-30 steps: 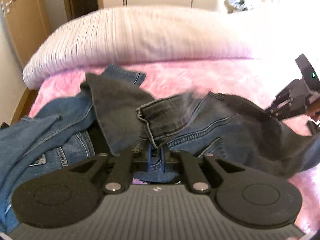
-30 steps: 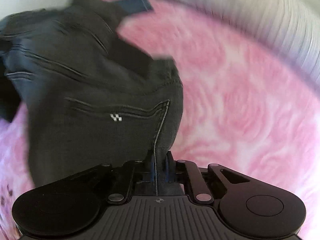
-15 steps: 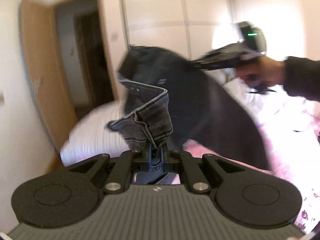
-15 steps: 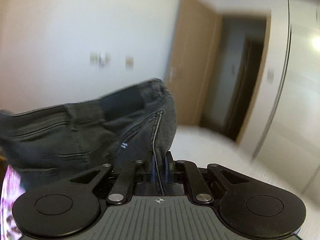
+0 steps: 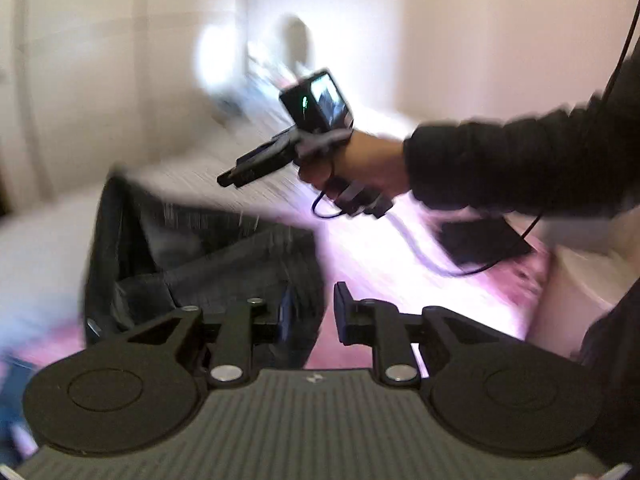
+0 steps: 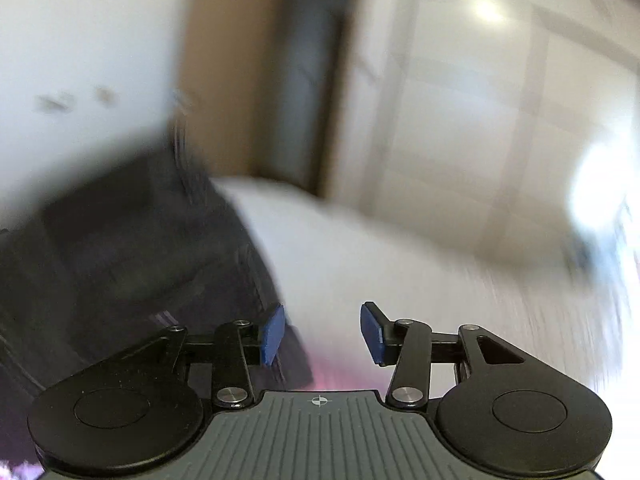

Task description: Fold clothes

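Left wrist view: both grippers, left gripper point(image 5: 311, 312) and right gripper point(image 6: 322, 334), have just released the dark grey denim jeans point(image 5: 208, 264); jaws apart, garment dropping onto the pink bed point(image 5: 384, 264).

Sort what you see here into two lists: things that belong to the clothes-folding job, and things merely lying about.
Belonging to the job:
dark jeans
left gripper, open
right gripper, open

Lying about:
striped pillow
flat black object on the pink bedspread
doorway
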`<state>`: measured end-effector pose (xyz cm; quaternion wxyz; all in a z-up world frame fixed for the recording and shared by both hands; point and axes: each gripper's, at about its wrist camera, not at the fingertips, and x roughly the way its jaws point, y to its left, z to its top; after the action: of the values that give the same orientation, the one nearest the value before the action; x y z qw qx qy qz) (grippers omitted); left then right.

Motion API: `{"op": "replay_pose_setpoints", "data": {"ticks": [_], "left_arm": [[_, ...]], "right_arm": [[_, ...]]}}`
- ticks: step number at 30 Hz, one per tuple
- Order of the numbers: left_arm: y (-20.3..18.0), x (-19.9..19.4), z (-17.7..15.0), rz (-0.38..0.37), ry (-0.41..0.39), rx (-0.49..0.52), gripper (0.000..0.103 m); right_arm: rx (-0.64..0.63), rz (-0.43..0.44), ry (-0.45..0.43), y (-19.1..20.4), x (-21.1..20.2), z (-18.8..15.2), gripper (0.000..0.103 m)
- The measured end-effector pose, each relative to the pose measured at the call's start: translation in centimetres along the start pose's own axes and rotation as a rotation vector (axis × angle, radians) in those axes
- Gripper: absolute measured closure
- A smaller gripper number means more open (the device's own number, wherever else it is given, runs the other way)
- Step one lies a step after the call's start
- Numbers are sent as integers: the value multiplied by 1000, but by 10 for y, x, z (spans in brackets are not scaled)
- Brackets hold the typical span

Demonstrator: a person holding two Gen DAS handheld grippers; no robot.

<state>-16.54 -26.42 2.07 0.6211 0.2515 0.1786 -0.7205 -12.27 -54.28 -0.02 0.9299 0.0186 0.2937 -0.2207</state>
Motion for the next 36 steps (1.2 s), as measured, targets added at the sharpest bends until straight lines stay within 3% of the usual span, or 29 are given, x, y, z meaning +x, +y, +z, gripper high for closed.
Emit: {"op": "replay_pose_setpoints", "data": {"ticks": [3,7,11,15,20,25,28,32,33,34,35,36], "left_arm": [[-6,58,-22,-100,113,-28,79],[-14,135,-52,-232,264,-64,69],[27,177,-65,-219,299,-45,61],[72,216,-77,-196,327,-22,56],[127,265,-93,-168,362,8,55],[179,317,-106,-142,394,29,55],[188,361,-115,-152,425,11,55],[185,412,-130,-115,492,-57,57],[184,423,-133,-95,514,-67,61],[183,434,-136,-69,545,-80,66],[182,442,-138,-37,573,-85,71],[180,447,-138,-5,599,-81,93]], "right_arm": [[125,-66,221,-9,-16,-102,52],[299,-113,437,7,-49,-207,47],[435,-71,554,33,-63,-266,42],[444,-35,578,72,-38,-267,33],[379,-41,599,94,26,-263,31],[289,-66,653,88,88,-281,30],[226,-79,690,76,112,-296,30],[254,-24,703,57,132,-314,30],[266,-2,697,54,131,-317,31],[278,21,690,51,130,-319,43],[288,36,685,48,128,-320,45],[297,47,679,46,125,-321,52]]}}
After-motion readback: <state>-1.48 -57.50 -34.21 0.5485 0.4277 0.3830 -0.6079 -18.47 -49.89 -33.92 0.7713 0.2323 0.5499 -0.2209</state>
